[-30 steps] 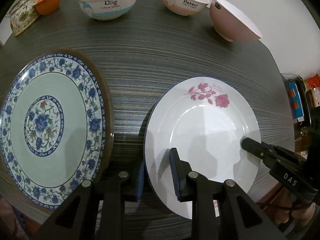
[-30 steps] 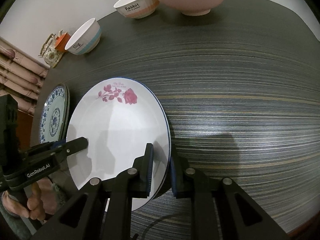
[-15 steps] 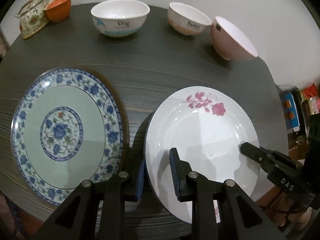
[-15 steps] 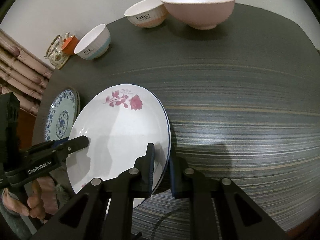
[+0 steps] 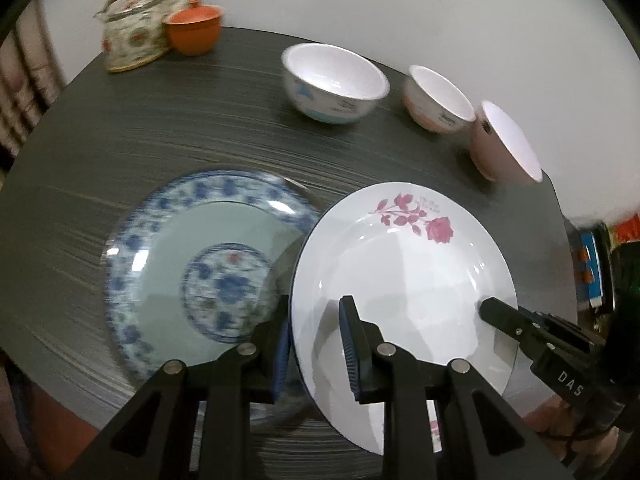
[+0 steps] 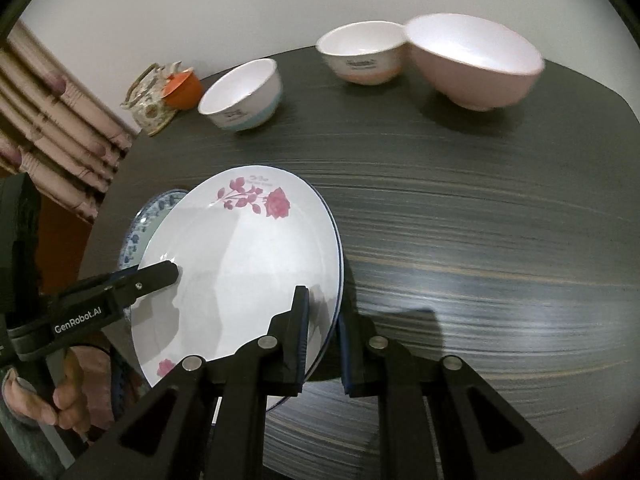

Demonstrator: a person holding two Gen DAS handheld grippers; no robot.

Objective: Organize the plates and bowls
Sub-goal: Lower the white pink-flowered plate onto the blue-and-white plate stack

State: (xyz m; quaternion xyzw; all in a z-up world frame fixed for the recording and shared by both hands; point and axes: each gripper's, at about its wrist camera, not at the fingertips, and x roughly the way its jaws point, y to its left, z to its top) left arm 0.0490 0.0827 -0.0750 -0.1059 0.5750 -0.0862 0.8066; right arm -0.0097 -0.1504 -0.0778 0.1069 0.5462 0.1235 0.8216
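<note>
- The white rose plate was carried between both tools, lifted clear of the dark desk and tilted, its rose-printed edge at the far side.
- The left tool was clamped on the plate's near-left rim — one pad on the upper face, the other beneath the rim.
- The right tool was clamped on the near-right rim in the same way, its jaws almost together over the thin edge.
- The blue floral plate lay flat on the desk to the left, just beside the held plate; the rose plate's left edge already overlapped its right rim in both views.
- The relation the coming move likely turned on: the target plate sat left of and below the carried one, so the plate probably needed to travel left until the two were centred, then be levelled and lowered.
- The left tool was the nearer one to the blue plate and would reach over it first — its lower pad risked catching that plate's rim on the way down.
- Three bowls stood at the far side, well apart from the plates: a blue-banded bowl, an orange-banded bowl and a pink bowl.
</note>
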